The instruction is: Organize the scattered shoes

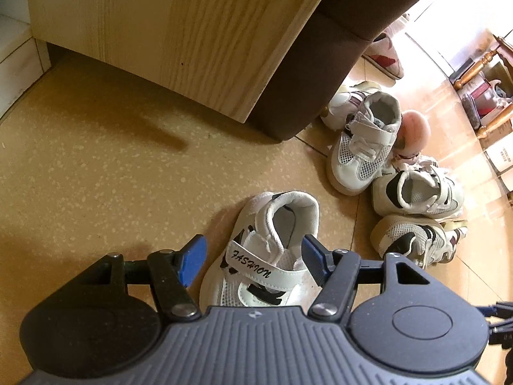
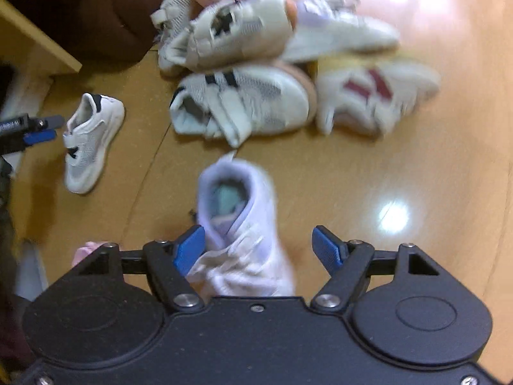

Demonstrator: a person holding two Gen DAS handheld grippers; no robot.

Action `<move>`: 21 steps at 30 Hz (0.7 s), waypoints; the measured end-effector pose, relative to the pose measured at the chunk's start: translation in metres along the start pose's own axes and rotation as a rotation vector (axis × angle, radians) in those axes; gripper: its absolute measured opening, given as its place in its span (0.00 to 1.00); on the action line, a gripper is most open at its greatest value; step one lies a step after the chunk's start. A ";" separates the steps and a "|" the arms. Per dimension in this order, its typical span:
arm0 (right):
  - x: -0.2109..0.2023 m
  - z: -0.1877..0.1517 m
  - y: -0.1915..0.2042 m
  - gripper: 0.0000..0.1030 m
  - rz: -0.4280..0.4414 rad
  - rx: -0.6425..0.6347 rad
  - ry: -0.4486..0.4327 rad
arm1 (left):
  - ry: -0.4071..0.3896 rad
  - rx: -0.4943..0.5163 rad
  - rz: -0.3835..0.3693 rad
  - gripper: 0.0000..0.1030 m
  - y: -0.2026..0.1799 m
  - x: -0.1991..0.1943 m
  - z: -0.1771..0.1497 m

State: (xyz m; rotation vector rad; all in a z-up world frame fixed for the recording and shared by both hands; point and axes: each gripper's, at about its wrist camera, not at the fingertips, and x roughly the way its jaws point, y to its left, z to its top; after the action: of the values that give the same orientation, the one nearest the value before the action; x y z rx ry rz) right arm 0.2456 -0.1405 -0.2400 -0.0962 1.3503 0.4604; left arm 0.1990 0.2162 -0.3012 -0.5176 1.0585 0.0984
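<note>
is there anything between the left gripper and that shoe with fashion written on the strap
Nothing visible. The left gripper hangs right over the FASHION shoe, one blue finger on either side of it, with no other shoe or object in the gap.

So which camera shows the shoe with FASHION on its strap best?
The left wrist view: the FASHION shoe sits sharp between the left gripper fingers, strap lettering legible. The right wrist view shows it small at the left edge, lettering unreadable.

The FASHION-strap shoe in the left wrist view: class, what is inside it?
Inside the FASHION shoe, only a pale lining and shadowed heel cavity show. The toe end is hidden under its straps and the left hand-held gripper.
</note>
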 end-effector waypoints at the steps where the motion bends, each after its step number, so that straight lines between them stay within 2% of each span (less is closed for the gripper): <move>1: 0.005 0.007 0.001 0.72 0.014 0.007 0.010 | 0.003 0.001 0.001 0.63 0.000 0.001 -0.001; 6: 0.041 0.012 0.001 0.69 -0.024 -0.020 0.043 | 0.029 0.010 -0.004 0.63 0.001 0.010 -0.006; 8: 0.054 0.011 -0.009 0.51 -0.049 -0.009 0.049 | 0.032 0.008 -0.008 0.63 0.003 0.013 -0.008; 10: 0.061 0.010 -0.015 0.46 -0.068 0.003 0.057 | 0.033 0.003 -0.010 0.63 0.005 0.016 -0.009; 13: 0.068 0.006 -0.025 0.46 -0.064 0.034 0.055 | 0.031 -0.004 -0.009 0.63 0.009 0.019 -0.008; 15: 0.071 0.003 -0.029 0.31 -0.071 0.055 0.050 | 0.030 -0.006 -0.005 0.63 0.009 0.020 -0.008; 16: 0.072 0.001 -0.033 0.20 -0.060 0.091 0.047 | 0.030 -0.007 -0.005 0.63 0.009 0.021 -0.008; 17: 0.072 -0.001 -0.038 0.18 -0.052 0.139 0.037 | 0.030 -0.007 -0.005 0.63 0.009 0.021 -0.009; 21: 0.068 -0.018 -0.072 0.17 0.031 0.485 0.005 | 0.024 -0.005 -0.009 0.63 0.007 0.019 -0.008</move>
State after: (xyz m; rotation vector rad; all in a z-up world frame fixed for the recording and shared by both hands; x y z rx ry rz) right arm 0.2661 -0.1933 -0.3232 0.3233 1.4360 0.1486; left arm 0.1993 0.2157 -0.3234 -0.5292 1.0801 0.0873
